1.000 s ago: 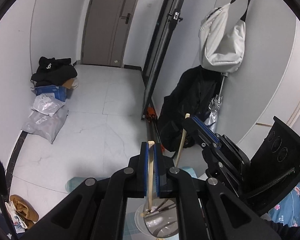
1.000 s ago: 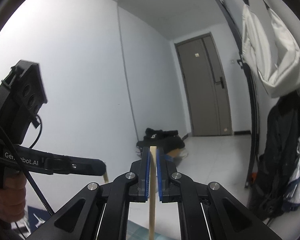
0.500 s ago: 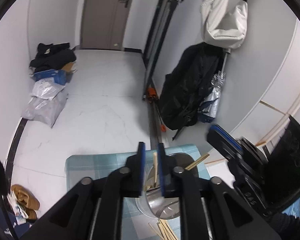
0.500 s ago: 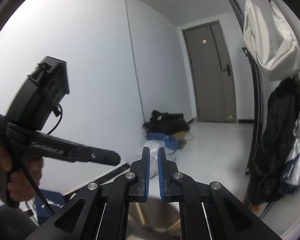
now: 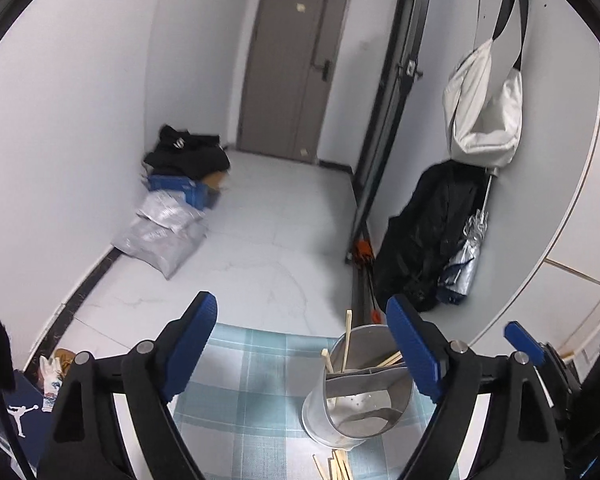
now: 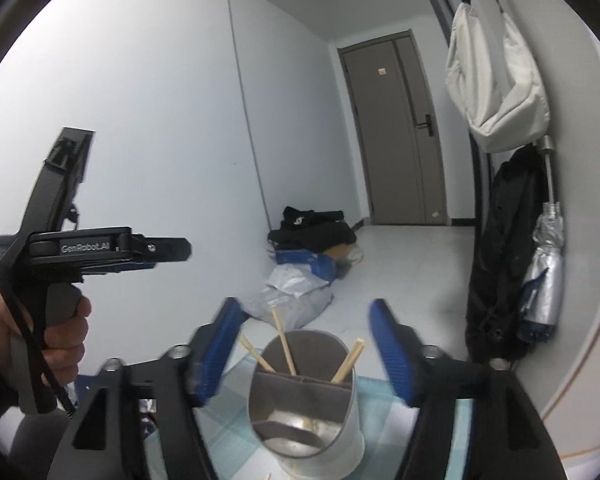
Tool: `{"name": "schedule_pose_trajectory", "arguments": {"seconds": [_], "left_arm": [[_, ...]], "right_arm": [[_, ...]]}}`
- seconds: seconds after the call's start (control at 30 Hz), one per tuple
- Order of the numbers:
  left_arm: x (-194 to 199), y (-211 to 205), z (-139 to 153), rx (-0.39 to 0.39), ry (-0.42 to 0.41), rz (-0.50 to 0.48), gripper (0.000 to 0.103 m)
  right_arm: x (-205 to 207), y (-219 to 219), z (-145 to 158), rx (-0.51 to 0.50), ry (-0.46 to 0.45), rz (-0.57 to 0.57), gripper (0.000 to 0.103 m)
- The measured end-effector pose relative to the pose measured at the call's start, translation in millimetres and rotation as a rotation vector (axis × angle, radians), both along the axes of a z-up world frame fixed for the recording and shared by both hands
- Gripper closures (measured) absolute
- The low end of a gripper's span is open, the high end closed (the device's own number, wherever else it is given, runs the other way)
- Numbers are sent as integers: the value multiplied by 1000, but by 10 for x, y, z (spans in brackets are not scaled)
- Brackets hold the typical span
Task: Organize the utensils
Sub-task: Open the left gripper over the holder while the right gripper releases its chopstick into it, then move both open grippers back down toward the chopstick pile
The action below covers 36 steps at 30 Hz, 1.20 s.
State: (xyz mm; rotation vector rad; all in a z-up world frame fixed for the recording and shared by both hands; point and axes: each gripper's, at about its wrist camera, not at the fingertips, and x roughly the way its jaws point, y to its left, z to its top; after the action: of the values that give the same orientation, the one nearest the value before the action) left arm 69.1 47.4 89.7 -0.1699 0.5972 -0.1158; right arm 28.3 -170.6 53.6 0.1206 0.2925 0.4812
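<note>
Both chopsticks have left the jaws since a second ago — the left gripper [image 5: 302, 344] and right gripper [image 6: 306, 346] are opening wide, empty. On the checked cloth [image 5: 236, 392], the metal holder [image 6: 306, 400] holds chopsticks [image 6: 284, 346]; more, seemingly loose, chopsticks [image 5: 334, 466] lie beside it

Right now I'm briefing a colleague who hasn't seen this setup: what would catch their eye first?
The metal holder on the checked cloth, chopsticks leaning in its compartments. Each view frames it between blue pads: the left gripper and right gripper are both opening with nothing between the pads. More chopsticks lie loose beside the holder.
</note>
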Motion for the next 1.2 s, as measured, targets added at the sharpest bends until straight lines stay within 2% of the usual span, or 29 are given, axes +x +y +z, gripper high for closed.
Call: {"name": "schedule_pose_trajectory", "arguments": {"seconds": [0.1, 0.17, 0.3, 0.4, 0.73, 1.2], "left_arm": [[-173, -9, 1, 28, -40, 40, 9], [-276, -2, -12, 42, -67, 71, 5], [-440, 29, -60, 44, -78, 91, 4], [-531, 32, -96, 44, -82, 106, 4], [-774, -22, -278, 45, -107, 121, 2], [-753, -80, -887, 42, -13, 132, 2]], "right_arm": [[-121, -12, 56, 4, 4, -15, 30], [-190, -8, 85, 1, 7, -27, 25], [-348, 25, 121, -13, -6, -32, 22], [-458, 39, 124, -20, -11, -45, 16], [-655, 34, -32, -42, 33, -56, 14], [-686, -64, -563, -82, 174, -94, 14]]}}
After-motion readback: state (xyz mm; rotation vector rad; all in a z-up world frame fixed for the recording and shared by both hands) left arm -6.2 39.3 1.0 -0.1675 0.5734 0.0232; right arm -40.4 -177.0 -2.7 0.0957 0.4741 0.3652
